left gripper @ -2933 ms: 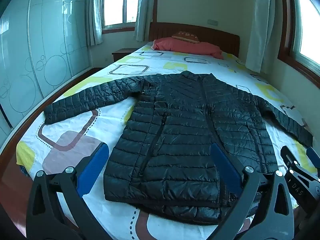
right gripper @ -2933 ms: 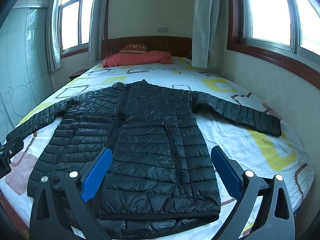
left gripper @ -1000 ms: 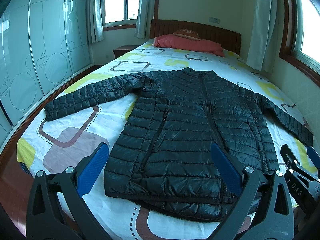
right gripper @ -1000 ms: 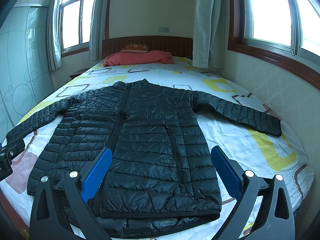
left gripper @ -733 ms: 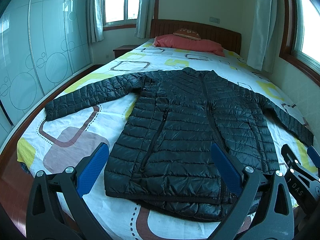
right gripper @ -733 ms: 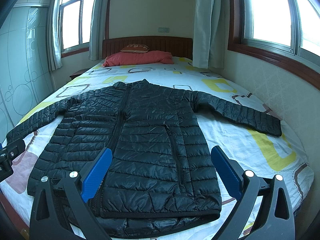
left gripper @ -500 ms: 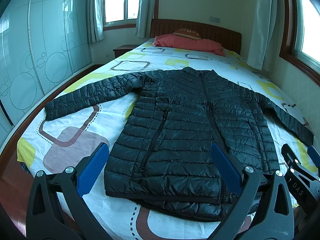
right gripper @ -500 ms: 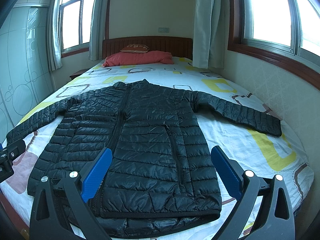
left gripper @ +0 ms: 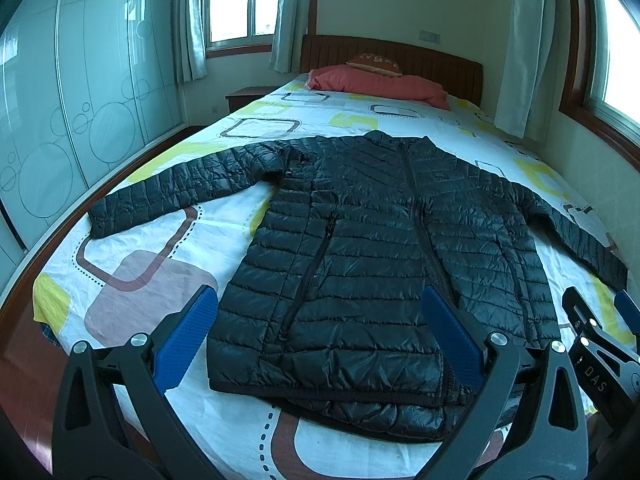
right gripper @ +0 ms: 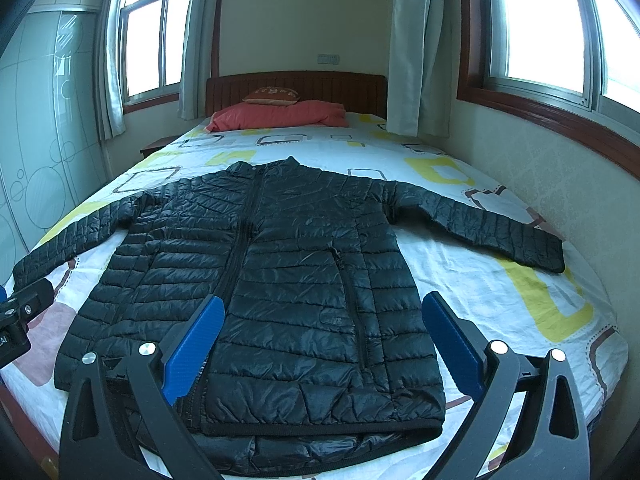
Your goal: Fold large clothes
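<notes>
Black quilted nylon fills the middle of both views: a puffer jacket (left gripper: 372, 252) lies flat and front-up on the bed (left gripper: 132, 268), zipped, with both sleeves stretched out to the sides and its collar pointing away toward the headboard (left gripper: 400, 60).

Beyond the left tongs (left gripper: 320, 336) and off to their left stands a wardrobe (left gripper: 60, 100) with frosted doors marked in circles. The left tongs are spread wide, gripping nothing, and hang above the jacket's hem; their left blue pad (left gripper: 186, 336) sits over the printed sheet just outside the hem corner, and their right pad over the jacket near its zip. The left sleeve (left gripper: 180, 192) runs away ahead and to the left of them, its cuff near the bed's edge.

Straight ahead of both tongs, past the collar, a red pillow (right gripper: 280, 114) rests against the headboard with a small brown cushion (right gripper: 272, 95) on top.

The right tongs (right gripper: 320, 336) are likewise spread wide and empty, held above the hem (right gripper: 320, 428), both pads over the jacket's body. The right sleeve (right gripper: 480, 224) reaches ahead and to their right, toward the wall under the window (right gripper: 540, 32).
</notes>
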`<state>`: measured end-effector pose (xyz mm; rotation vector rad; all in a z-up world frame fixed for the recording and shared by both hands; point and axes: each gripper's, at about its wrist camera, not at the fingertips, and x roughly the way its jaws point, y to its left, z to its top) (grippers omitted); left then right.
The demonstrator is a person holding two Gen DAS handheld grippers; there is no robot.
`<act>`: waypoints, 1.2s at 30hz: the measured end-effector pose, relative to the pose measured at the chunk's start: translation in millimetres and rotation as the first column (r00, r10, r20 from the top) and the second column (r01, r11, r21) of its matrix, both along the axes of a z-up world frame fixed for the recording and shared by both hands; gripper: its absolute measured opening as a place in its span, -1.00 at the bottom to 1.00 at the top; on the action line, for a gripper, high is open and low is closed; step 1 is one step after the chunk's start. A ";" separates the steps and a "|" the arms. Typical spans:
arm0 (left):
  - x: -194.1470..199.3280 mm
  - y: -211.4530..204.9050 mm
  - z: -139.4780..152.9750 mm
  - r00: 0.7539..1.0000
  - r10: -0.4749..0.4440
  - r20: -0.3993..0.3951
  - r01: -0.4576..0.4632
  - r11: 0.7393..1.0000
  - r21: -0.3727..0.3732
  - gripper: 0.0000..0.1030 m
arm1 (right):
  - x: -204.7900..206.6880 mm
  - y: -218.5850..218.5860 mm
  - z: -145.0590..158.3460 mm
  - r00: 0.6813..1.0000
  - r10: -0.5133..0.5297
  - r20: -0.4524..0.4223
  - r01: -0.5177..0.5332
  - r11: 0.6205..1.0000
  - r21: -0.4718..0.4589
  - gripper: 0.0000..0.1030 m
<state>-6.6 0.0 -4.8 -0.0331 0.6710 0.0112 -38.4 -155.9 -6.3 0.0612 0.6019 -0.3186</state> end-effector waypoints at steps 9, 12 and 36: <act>11.0 15.7 -22.7 0.999 0.018 -0.038 -0.020 0.999 -0.047 0.96 | 10.8 -10.7 -12.0 1.000 -0.003 -0.010 0.004 0.998 0.068 0.91; 24.5 26.5 -29.2 0.997 0.049 -0.059 -0.053 0.996 -0.071 0.96 | 22.1 -23.5 -19.3 1.000 -0.018 -0.014 0.019 0.995 0.098 0.91; 186.3 200.0 -122.1 0.803 0.523 -0.287 -0.570 0.815 -0.109 0.96 | 80.7 -256.1 -87.0 0.941 -0.339 -0.025 0.306 0.812 0.496 0.90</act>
